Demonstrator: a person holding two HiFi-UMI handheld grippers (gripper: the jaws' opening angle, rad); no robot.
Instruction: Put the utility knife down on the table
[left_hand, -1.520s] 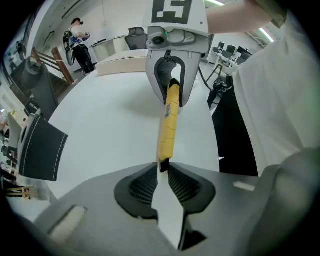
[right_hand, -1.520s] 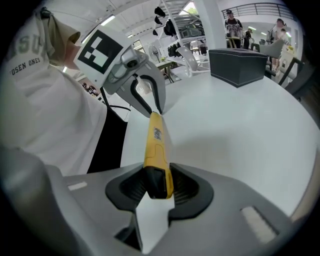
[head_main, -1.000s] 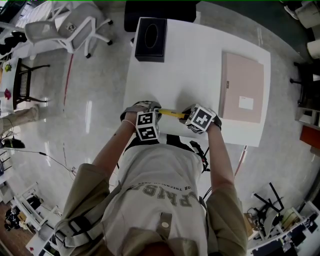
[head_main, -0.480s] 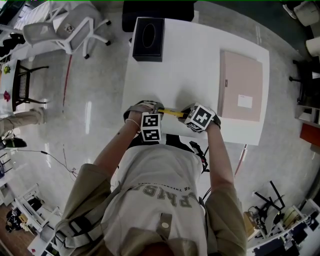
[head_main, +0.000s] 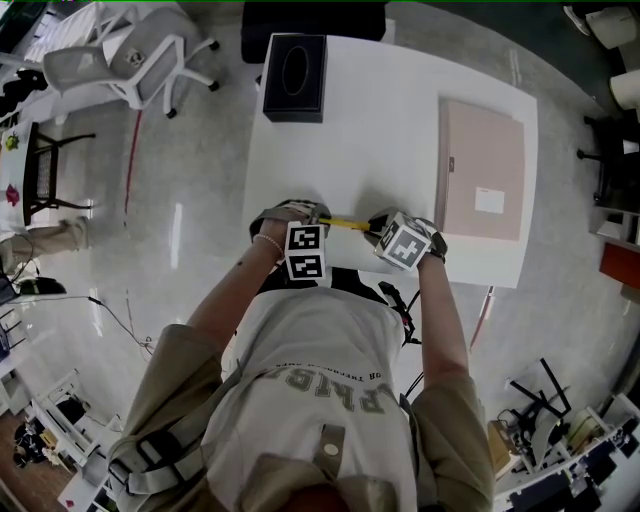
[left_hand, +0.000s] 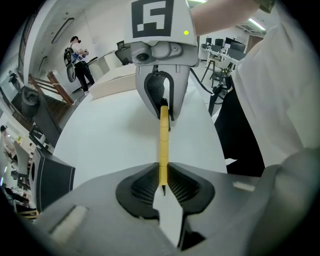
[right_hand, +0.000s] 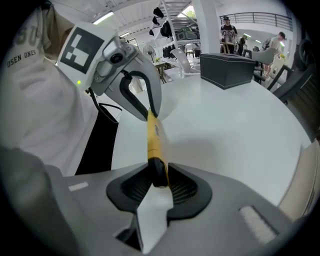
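1. Starting nearest the person: both grippers sit just over the near edge of the table (head_main: 400, 130), tips angled down and facing each other.
2. Checking the left gripper (left_hand: 162, 184): its jaws are closing, and the ribbed pads pinch the thin yellow end of the utility knife (left_hand: 163, 137). Nothing else is between them.
3. Same check on the right gripper (right_hand: 159, 181): its jaws are pressed onto the knife's black end and grip it from the other side.
4. Knife location: it bridges the two grippers, carried at both ends over the table's near edge. It looks clear of the top, not resting on it.
5. Progress: the put-down is not done. The knife is already over the table, so only the lowering and release look open.
6. Left to do, as I judge it: lower the knife until it lies flat on the white top, spread both sets of jaws, then back the grippers away.
7. Risk guess: with two grips on one thin tool, an uneven release could tip it. I can't tell if the blade is out.
8. Farther off: a bare white stretch just beyond the knife gives landing room. The pink folder (head_main: 483, 170) lies well apart to the right and the black box (head_main: 295, 78) sits at the far left corner, neither in the way.
9. Beyond the table: a chair (head_main: 130, 50) on the floor, irrelevant.
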